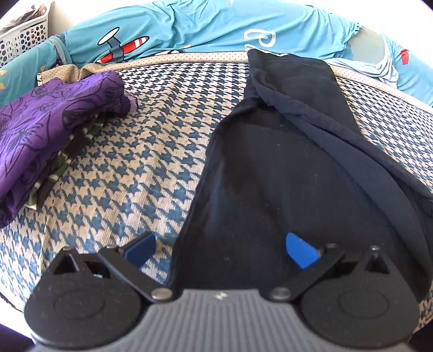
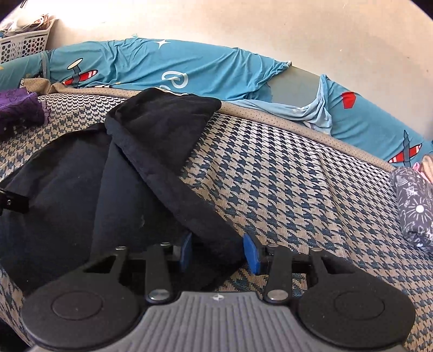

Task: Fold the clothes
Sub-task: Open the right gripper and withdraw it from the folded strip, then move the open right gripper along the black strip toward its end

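Two pairs of tongs are seen over a dark navy garment (image 1: 284,176) spread on a bed with a houndstooth cover (image 1: 140,151). The left tongs (image 1: 220,250) are spread wide apart, one blue pad above the cover and the other (image 1: 299,253) above the cloth, with the garment's left edge running between them; nothing is gripped. The right tongs (image 2: 217,253) are partly closed around a folded band at the garment's right edge, the pads (image 2: 250,253) standing just beside the cloth; whether it is actually pinched cannot be told.

No brand or label is visible on the garment. Its long axis is laid from 6 o'clock towards 12 o'clock in the left wrist view, the narrower folded end pointing away towards the blue sheet (image 1: 205,24). On that sheet a white looping letter, not fully readable, is printed beside a red-and-white propeller plane.

At 9 o'clock in the left view a purple floral cloth (image 1: 51,127) is stacked on a striped piece. At 3 o'clock in the right view a grey patterned roll (image 2: 414,205) is lying on the cover. A white perforated basket (image 2: 24,43) is placed at 10 o'clock.
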Available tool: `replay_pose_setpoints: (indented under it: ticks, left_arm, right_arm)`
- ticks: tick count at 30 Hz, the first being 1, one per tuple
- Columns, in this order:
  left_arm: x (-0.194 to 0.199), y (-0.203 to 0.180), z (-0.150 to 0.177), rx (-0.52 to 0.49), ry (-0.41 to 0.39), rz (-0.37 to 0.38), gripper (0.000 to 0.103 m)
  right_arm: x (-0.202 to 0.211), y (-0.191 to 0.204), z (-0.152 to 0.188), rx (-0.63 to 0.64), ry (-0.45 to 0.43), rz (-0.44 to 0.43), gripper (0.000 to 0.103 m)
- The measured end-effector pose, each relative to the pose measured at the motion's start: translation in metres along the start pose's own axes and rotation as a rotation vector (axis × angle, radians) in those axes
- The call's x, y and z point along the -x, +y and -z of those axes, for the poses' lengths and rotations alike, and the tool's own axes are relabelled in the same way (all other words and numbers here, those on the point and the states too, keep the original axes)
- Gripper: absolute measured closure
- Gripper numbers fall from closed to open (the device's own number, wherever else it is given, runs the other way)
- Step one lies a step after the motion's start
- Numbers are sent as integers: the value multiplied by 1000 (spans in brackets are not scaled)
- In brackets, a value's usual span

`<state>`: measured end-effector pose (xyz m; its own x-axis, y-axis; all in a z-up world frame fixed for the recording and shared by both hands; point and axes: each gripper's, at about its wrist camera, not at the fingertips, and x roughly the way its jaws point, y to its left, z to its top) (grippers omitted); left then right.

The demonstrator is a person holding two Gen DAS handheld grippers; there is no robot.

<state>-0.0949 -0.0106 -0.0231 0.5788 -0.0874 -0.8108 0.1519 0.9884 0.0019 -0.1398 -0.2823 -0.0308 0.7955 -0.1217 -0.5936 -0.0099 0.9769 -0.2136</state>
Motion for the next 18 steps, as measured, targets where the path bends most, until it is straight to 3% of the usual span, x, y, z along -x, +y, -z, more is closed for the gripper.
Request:
replay_pose_setpoints:
  ticks: [2, 4, 12, 18]
  left_arm:
    - [1, 2, 0, 6, 1, 1, 0]
    - [2, 4, 0, 16, 1, -3, 0]
    - [6, 21, -5, 106, 2, -42, 0]
    - [11, 28, -6, 129, -8, -40, 0]
  right_arm:
    - [-2, -1, 0, -3, 3, 7, 87]
    - [0, -1, 0, -13, 0, -3, 89]
    - [29, 5, -9, -109, 7, -194, 91]
    - [58, 34, -16, -102, -21, -335, 92]
